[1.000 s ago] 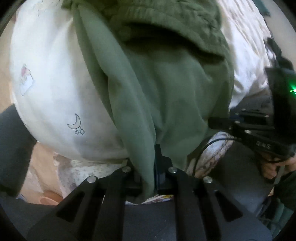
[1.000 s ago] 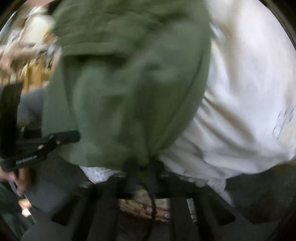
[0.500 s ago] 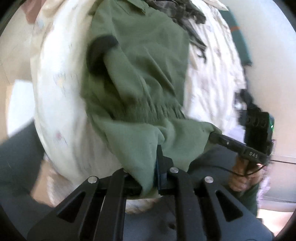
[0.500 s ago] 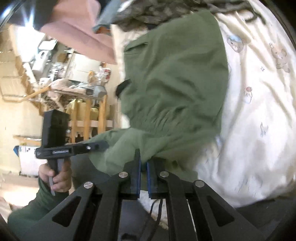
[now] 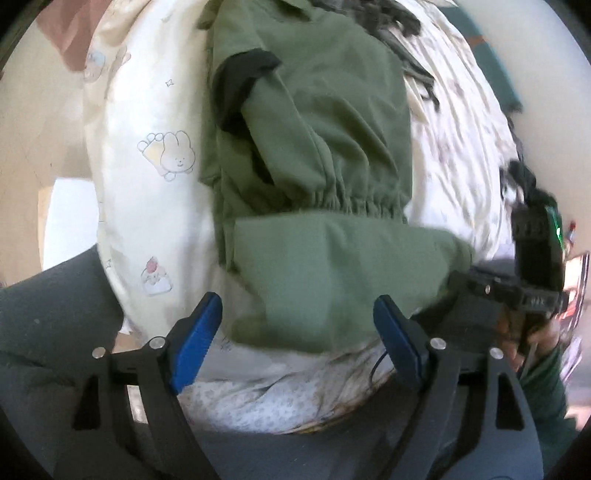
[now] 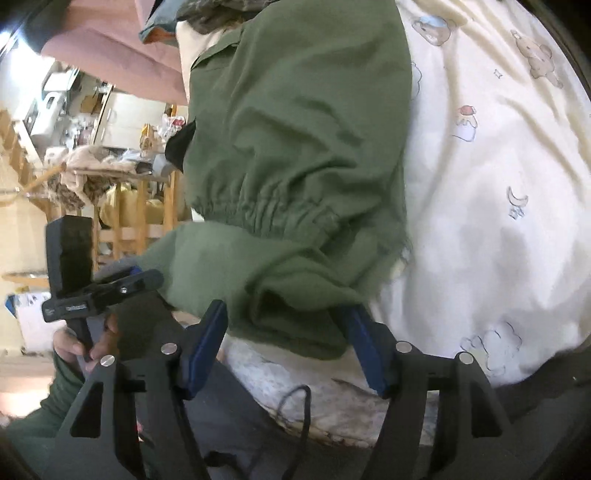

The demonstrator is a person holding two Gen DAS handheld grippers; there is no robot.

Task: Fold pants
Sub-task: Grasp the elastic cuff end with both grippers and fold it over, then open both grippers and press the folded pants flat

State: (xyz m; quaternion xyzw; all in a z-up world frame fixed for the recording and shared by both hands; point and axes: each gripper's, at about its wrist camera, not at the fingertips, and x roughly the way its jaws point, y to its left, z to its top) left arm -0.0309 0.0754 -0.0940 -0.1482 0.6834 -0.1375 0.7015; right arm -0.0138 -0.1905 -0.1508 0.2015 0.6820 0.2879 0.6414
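The green pants (image 5: 317, 155) lie folded on a white bed cover with cartoon prints (image 5: 147, 206); a folded-over flap covers the near end below the elastic waistband. They also show in the right wrist view (image 6: 295, 147). My left gripper (image 5: 295, 325) is open, its blue pads on either side of the flap's near edge, not holding it. My right gripper (image 6: 291, 332) is open too, with the pants' near fold between its pads. Each gripper shows in the other's view, the right one (image 5: 532, 288) and the left one (image 6: 92, 288).
A dark patterned garment (image 5: 399, 22) lies beyond the pants. A pink cloth (image 6: 122, 48) and wooden shelving with clutter (image 6: 110, 177) stand left of the bed. The bed's edge and a patterned sheet (image 5: 277, 402) are right below the grippers.
Both grippers were shut on the pants' cloth and carried it forward over the pants. Now both have opened and let go, and the flap lies on the pants.
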